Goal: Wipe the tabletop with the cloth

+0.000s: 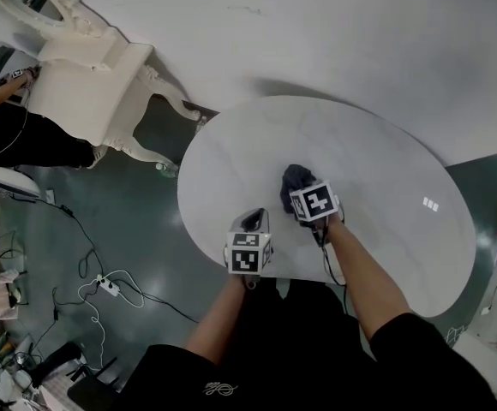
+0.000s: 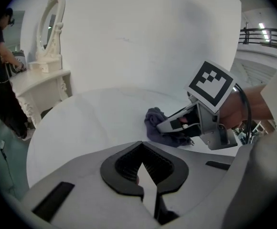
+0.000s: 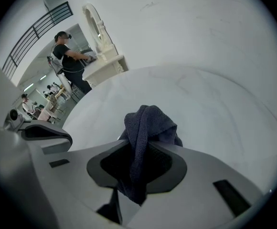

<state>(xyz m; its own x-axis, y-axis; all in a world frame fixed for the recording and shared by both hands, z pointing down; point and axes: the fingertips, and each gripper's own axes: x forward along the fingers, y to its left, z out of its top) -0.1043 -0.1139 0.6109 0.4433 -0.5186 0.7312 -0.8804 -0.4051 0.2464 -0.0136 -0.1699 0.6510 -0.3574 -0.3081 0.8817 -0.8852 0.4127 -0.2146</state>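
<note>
A dark blue-grey cloth [image 1: 293,181] lies bunched on the white oval tabletop [image 1: 257,144], a little in from its near edge. My right gripper [image 1: 300,197] points steeply down and is shut on the cloth [image 3: 148,123], whose fold stands up between the jaws. The left gripper view shows the same cloth [image 2: 157,123] under the right gripper [image 2: 169,126]. My left gripper [image 1: 253,221] hovers over the table's near edge, left of the cloth and apart from it. Its jaws [image 2: 141,163] meet at the tips with nothing between them.
A white ornate dressing table with a mirror [image 1: 94,75] stands at the far left beside the white wall. A person in dark clothes [image 1: 8,127] works there. Cables and a power strip [image 1: 103,285] lie on the green floor at the left.
</note>
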